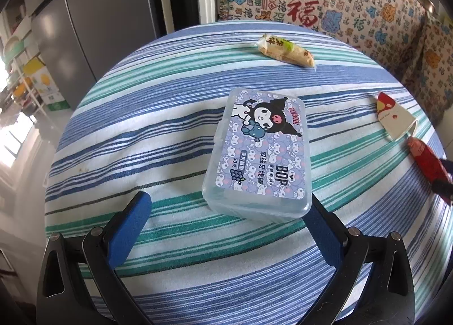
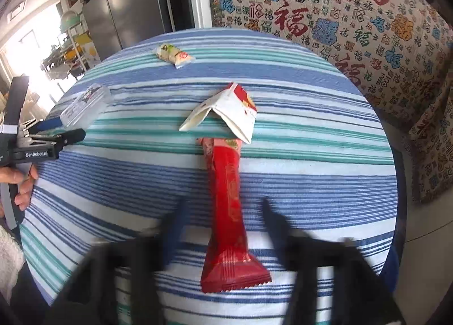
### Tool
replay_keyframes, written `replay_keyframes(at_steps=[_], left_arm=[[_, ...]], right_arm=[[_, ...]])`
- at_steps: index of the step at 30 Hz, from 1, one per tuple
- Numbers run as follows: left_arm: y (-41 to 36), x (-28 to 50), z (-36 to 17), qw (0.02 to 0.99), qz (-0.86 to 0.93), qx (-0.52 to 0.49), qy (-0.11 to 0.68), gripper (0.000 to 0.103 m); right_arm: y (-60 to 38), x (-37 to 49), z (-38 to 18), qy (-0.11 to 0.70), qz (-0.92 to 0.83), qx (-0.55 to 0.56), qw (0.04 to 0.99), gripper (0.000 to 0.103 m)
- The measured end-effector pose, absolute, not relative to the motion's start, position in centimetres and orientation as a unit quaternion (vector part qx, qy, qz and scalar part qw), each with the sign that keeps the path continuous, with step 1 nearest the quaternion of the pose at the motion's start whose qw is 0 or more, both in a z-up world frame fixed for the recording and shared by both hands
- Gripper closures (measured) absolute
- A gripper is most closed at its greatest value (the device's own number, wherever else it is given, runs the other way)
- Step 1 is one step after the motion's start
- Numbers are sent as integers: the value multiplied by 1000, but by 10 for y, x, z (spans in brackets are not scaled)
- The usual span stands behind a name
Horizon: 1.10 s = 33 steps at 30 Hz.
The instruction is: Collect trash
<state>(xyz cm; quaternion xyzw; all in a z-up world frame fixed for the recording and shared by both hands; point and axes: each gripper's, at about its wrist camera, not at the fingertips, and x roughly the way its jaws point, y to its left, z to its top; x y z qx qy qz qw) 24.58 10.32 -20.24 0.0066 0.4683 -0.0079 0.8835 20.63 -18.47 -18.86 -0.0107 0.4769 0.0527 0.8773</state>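
A clear plastic floss-pick box [image 1: 257, 152] with a cartoon label lies on the striped round table [image 1: 141, 132]. My left gripper [image 1: 229, 206] is open around its near end, not clamped. A long red snack wrapper [image 2: 228, 206] lies between the blurred fingers of my open right gripper [image 2: 223, 203]. A folded red-and-white paper packet [image 2: 226, 113] lies just beyond it. A small pale candy wrapper [image 2: 174, 55] lies near the far edge; it also shows in the left wrist view [image 1: 286, 49]. The left gripper and box show at the left of the right wrist view [image 2: 85, 107].
A sofa with a printed red-and-blue cover [image 2: 354, 19] stands behind and right of the table. A grey fridge [image 1: 93, 22] stands at the back left, with a shelf rack [image 1: 31, 81] beside it. The table's right edge drops to floor [image 2: 419, 226].
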Motion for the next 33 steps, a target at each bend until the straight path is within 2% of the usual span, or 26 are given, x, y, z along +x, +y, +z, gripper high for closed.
replay_keyframes(at_steps=[7, 13, 14, 15, 16, 17, 23, 28, 33], left_arm=[[99, 256, -192, 886, -38, -24, 462, 1], [85, 276, -201, 882, -16, 21, 470, 3], [83, 276, -200, 883, -19, 23, 468, 8], [82, 276, -199, 885, -25, 23, 465, 21], [82, 275, -196, 887, -31, 21, 461, 31], [82, 274, -194, 889, -36, 19, 457, 40], [98, 261, -174, 903, -36, -9, 429, 41], [100, 245, -159, 909, -77, -52, 407, 41], [68, 231, -149, 917, -102, -21, 386, 41]], right_arm=[[-176, 225, -205, 495, 59, -33, 866, 27], [-179, 250, -193, 513, 68, -10, 856, 30], [-179, 252, -193, 518, 72, -12, 852, 50], [-179, 252, -192, 521, 75, -17, 850, 70], [-180, 252, -192, 524, 71, -19, 848, 77], [-182, 248, -190, 520, 64, -16, 852, 77], [-178, 215, -159, 472, 110, 29, 874, 77], [-183, 205, -148, 440, 76, 18, 894, 77], [-206, 198, -142, 424, 64, 43, 902, 77]])
